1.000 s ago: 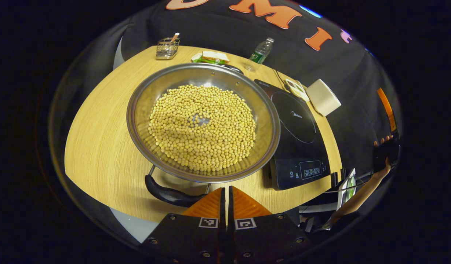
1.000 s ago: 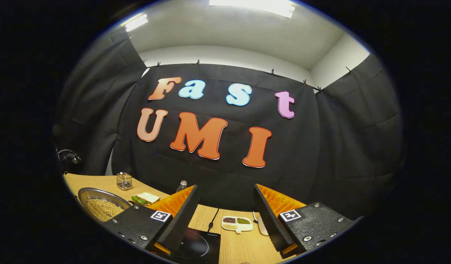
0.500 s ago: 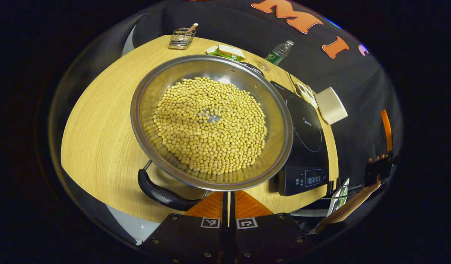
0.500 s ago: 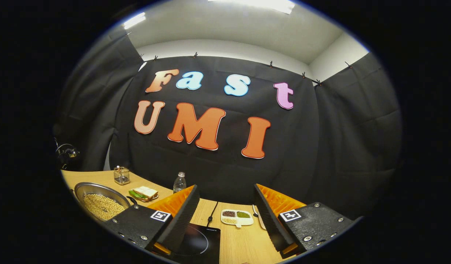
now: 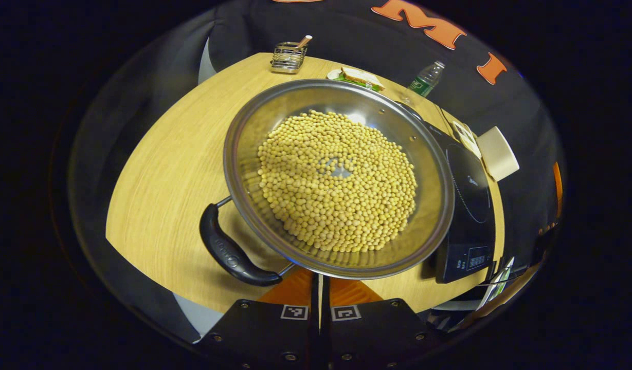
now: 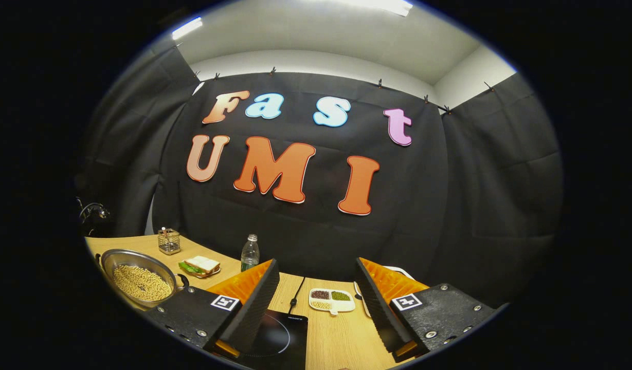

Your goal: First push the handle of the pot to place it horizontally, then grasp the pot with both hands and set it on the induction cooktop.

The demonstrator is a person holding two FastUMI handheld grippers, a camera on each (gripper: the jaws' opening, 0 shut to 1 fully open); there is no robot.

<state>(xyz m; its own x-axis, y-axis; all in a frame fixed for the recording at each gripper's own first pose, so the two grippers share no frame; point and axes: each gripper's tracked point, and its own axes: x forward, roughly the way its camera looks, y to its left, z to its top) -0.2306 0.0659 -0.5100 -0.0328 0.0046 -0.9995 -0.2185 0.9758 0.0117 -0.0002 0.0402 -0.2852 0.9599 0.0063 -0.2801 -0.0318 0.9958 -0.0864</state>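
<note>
Pot (image 5: 341, 174) of dried soybeans (image 5: 336, 180) is sitting on the pale wood-grain table (image 5: 161, 169), just beside the black induction cooktop (image 5: 470, 205) lying at its three o'clock side in the left gripper view, with its rim seeming to overlap the cooktop's near edge. You are dealing with a wide, shallow, polished steel bowl shape, and the bean load is likely making it heavy and prone to shifting if you tilt it; the smooth rim is probably slippery, so I would not pinch the metal wall. The near loop handle (image 5: 233, 252), a curved black plastic-looking grip on thin wire struts, is sitting at about seven o'clock from the pot's centre, and that is the stiff, grippy place to take hold; a matching handle (image 6: 183, 280) is showing on the opposite side in the right gripper view. Your left gripper (image 5: 320, 288) is pointing at the pot's near rim with its fingers pressed together and nothing between them, the tips tucked close under the rim at six o'clock, just right of the handle's end; whether they are touching metal I cannot tell. Your right gripper (image 6: 316, 298) is hovering well apart from the pot, above the cooktop's glassy top, with its fingers spread wide and empty. Judging by the handle's slant, the pushing step looks unfinished, so keep the lift level and slow.
</note>
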